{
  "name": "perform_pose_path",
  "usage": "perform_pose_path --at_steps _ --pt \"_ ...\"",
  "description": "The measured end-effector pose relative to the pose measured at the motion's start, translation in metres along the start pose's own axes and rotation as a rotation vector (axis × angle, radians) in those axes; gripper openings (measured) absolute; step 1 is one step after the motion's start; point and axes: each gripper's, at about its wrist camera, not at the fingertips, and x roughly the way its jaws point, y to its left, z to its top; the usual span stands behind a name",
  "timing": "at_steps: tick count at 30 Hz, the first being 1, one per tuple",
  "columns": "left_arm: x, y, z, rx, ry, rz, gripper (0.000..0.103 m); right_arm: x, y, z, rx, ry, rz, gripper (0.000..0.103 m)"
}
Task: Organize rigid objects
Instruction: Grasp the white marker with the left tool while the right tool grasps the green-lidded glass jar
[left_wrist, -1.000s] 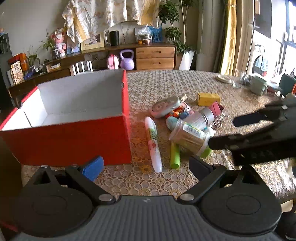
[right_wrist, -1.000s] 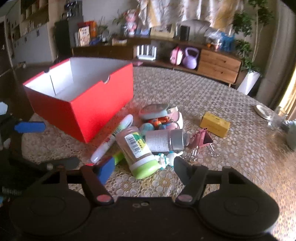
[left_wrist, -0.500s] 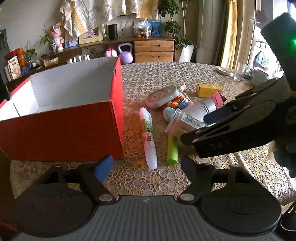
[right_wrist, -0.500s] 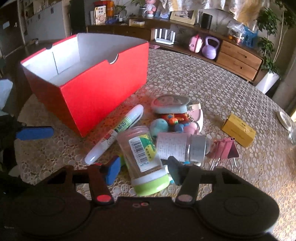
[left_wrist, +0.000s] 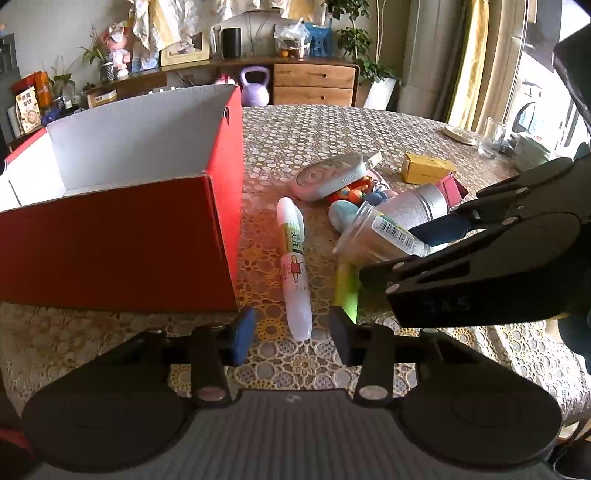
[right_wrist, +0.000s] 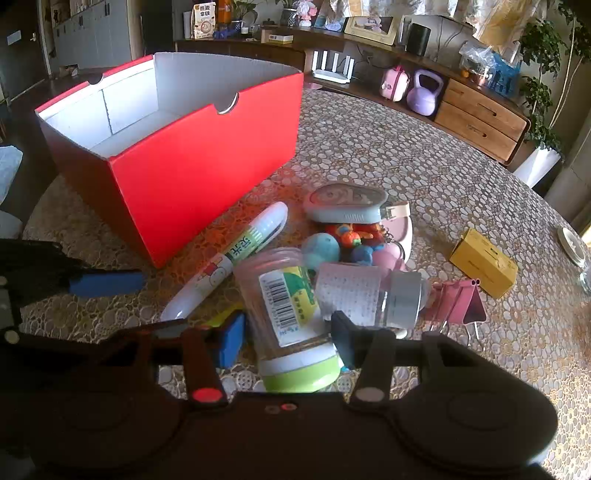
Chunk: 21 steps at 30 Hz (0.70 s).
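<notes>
Clear plastic, lying on its side with a lime-green lid towards the near edge, the barcode-labelled jar sits between the right gripper's 2 fingers, which are part-open and straddle it without visibly pinching; to take it well, I judge the pads should close on the body just above the lid, squarely, so the round wall does not roll out, and clear of the silver-capped clear bottle touching its right side. The left gripper is likewise part-open and empty, lined up on the near tip of the white marker pen with a green label; closing further along the barrel looks safer. The red cardboard box with white inside stands far left; what shows of its inside holds nothing, though its floor is partly hidden.
</notes>
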Motion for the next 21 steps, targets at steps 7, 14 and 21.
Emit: perform_pose_path --at_steps 7,14,21 --pt "0.01 0.007 0.003 -0.043 0.022 -0.014 0.034 -0.001 -0.008 -0.001 0.045 0.005 0.043 0.049" --pt "0.024 0.004 0.009 -0.035 0.044 -0.012 0.033 0.0 -0.015 0.0 0.087 0.014 0.078 0.049" --pt "0.035 0.0 0.016 -0.003 0.031 -0.004 0.033 0.003 -0.019 0.0 0.164 0.013 0.105 0.05"
